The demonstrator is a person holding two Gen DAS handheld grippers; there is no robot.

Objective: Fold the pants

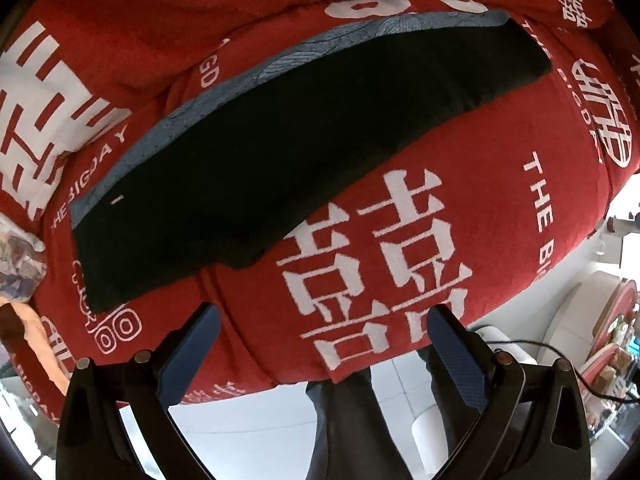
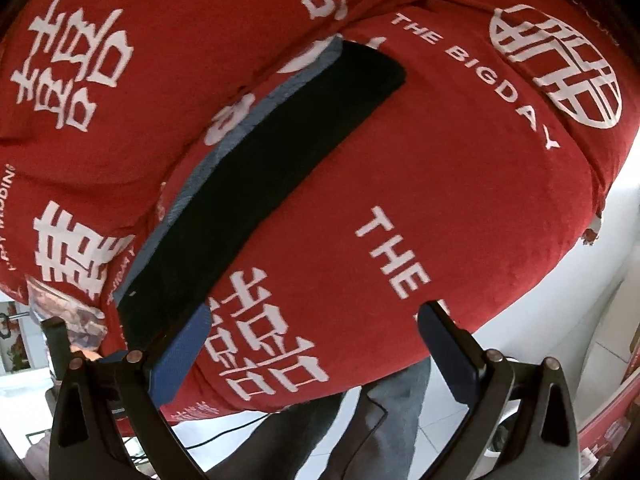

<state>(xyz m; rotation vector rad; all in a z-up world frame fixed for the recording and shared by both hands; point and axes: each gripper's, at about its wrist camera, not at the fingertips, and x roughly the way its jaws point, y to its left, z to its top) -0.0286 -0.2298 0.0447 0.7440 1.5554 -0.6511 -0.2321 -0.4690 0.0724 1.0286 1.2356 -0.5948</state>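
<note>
So, one pair of black pants (image 1: 280,152) here, laid flat in a long strip across the red bedspread (image 1: 460,184) (white characters and "THE BIG DAY" printed all over it), with a grey patterned cloth (image 1: 256,68) peeking out along its far edge. My two grippers, left (image 1: 324,344) and right (image 2: 316,340), both hover with fingers spread wide, holding nothing, near the bed's front edge. White floor tiles (image 1: 248,440) below, cluttered shelves (image 1: 612,344) off right.

The long dark folded pants (image 1: 256,152) (image 2: 248,200) lie flat on the red printed bedcover (image 1: 460,168) (image 2: 460,184), with a red-and-white pillow (image 1: 44,120) behind them to the left.
</note>
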